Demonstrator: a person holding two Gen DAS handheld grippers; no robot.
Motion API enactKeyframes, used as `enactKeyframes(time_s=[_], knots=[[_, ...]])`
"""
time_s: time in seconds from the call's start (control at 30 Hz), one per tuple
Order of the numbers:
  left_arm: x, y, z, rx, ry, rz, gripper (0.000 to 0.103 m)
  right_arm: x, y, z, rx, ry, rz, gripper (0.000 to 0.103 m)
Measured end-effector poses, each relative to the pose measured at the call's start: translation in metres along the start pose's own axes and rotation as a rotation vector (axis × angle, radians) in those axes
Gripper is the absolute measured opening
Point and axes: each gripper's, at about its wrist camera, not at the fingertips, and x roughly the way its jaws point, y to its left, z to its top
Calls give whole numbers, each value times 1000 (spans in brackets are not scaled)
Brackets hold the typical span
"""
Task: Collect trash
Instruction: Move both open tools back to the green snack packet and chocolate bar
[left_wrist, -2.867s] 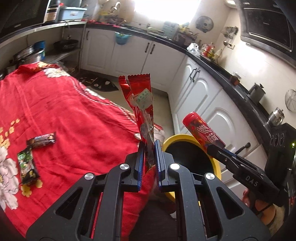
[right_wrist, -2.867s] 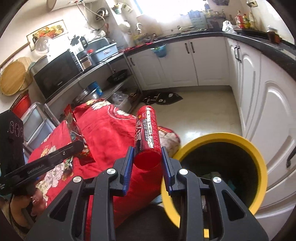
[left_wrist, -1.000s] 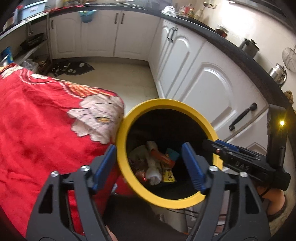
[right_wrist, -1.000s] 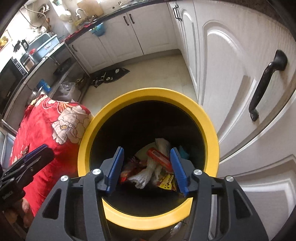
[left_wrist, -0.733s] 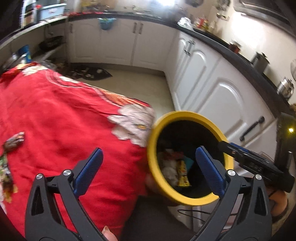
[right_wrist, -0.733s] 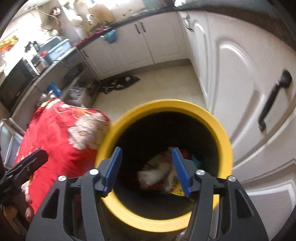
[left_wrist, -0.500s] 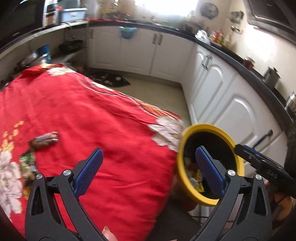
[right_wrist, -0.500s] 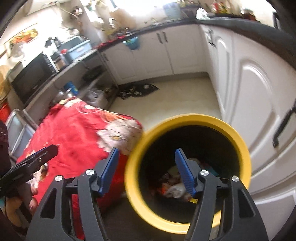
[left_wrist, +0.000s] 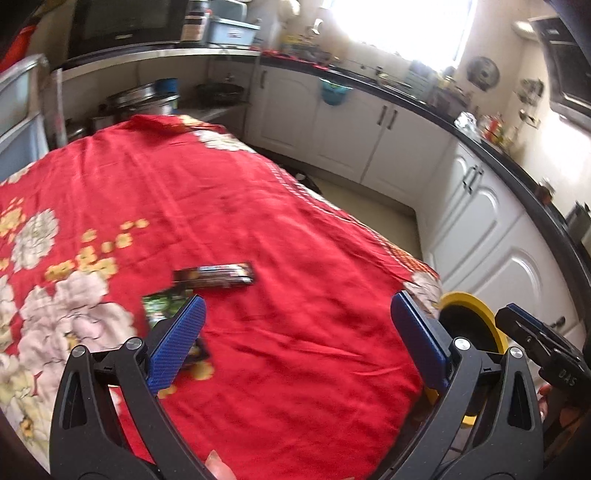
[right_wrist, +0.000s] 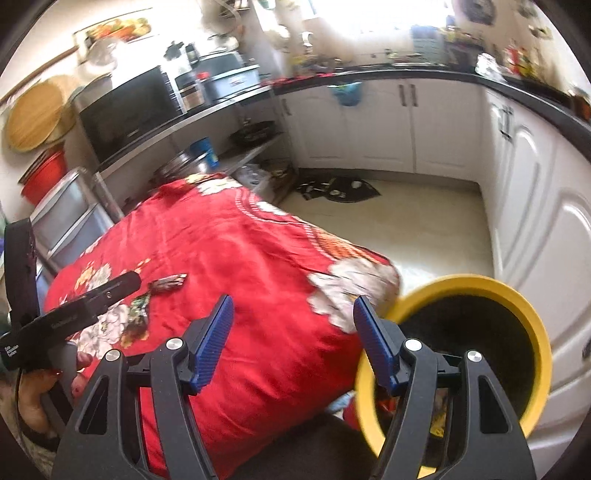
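Note:
Two wrappers lie on the red flowered tablecloth: a dark brown one and a green one half hidden behind my left finger. My left gripper hovers over the cloth, open wide and empty. The yellow-rimmed bin stands off the table's right corner. My right gripper is open with nothing between its pads, over the table edge beside the bin. In the right wrist view the left gripper sits near the brown wrapper and the green wrapper.
White cabinets under a black counter run along the right and back. A steel shelf with pots and a microwave stand behind the table. A dark mat lies on the floor.
Both grippers swung away from above the bin toward the table and rose; the bin slid to the right of both views. Their jaws widened. The red wrapper and red can held earlier are gone.

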Motion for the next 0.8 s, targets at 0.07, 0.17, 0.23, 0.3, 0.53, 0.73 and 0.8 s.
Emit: enactKeyframes(time_s=[0.07,0.17,0.23,0.3,0.53,0.73,0.8], knots=[[-2,11,-1,-17,-2,17,92,7,13,6,-32,6,12,65],[-3,31,-2,-58,2,39,92,19,31,14,-67,15,33,65],[-3,43,-4,-81,6,55,92,25,40,17,-86,18,44,65],[-3,53,-6,-102,12,69,92,34,50,21,-105,27,64,65],[5,81,-17,-148,64,82,92,70,82,30,-178,93,138,65],[21,90,-27,-186,122,41,86,105,107,32,-246,171,184,65],[26,91,-30,-192,146,35,79,115,112,31,-264,191,192,65]])
